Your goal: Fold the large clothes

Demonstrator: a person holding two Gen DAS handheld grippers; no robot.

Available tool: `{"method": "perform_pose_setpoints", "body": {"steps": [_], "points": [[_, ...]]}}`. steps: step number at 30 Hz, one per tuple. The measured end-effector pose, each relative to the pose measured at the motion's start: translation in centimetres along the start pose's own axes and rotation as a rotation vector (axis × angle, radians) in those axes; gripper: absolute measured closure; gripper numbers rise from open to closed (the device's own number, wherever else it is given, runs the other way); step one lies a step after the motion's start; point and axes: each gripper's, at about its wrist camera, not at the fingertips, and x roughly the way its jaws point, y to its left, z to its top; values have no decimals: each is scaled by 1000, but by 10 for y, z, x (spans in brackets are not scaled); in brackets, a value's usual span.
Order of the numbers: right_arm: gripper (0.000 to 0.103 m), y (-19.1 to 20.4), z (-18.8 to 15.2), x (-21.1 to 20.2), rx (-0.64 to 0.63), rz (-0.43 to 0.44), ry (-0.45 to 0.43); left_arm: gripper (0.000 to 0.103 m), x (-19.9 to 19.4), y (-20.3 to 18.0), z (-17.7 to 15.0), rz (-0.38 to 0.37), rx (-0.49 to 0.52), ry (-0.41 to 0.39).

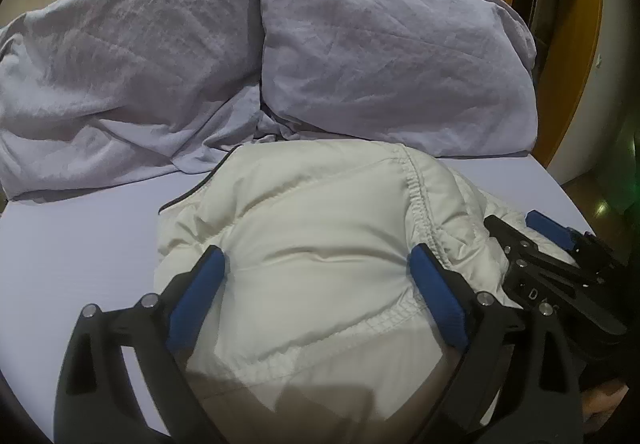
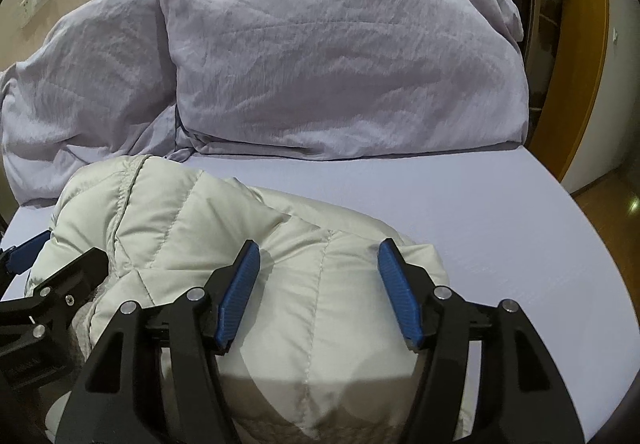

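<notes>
both the left gripper and right gripper hang spread apart over the puffy, slippery-looking cream quilted down jacket, best pinched at a stitched seam.

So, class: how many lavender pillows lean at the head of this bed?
2. The left pillow slumps by the wall; the right pillow stands beside it, nearer the doorway. More may be hidden behind them.

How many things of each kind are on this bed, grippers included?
White puffy jacket: 1
Lilac pillows: 2, left pillow and right pillow
Grippers: 2, left gripper and right gripper, both open
Total: 5
</notes>
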Motion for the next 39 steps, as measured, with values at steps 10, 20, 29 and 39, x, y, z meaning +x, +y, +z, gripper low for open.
{"method": "perform_pose_setpoints", "body": {"steps": [10, 20, 29, 39], "points": [[37, -1, -4, 3, 17, 6, -12, 7, 6, 0, -4, -8, -5, -19], [37, -1, -5, 5, 15, 5, -11, 7, 6, 0, -4, -9, -4, -21], [37, -1, -7, 8, 15, 0, -11, 6, 7, 0, -5, -8, -6, -23], [36, -2, -6, 8, 12, 3, -11, 6, 7, -1, -5, -7, -7, -24]]}}
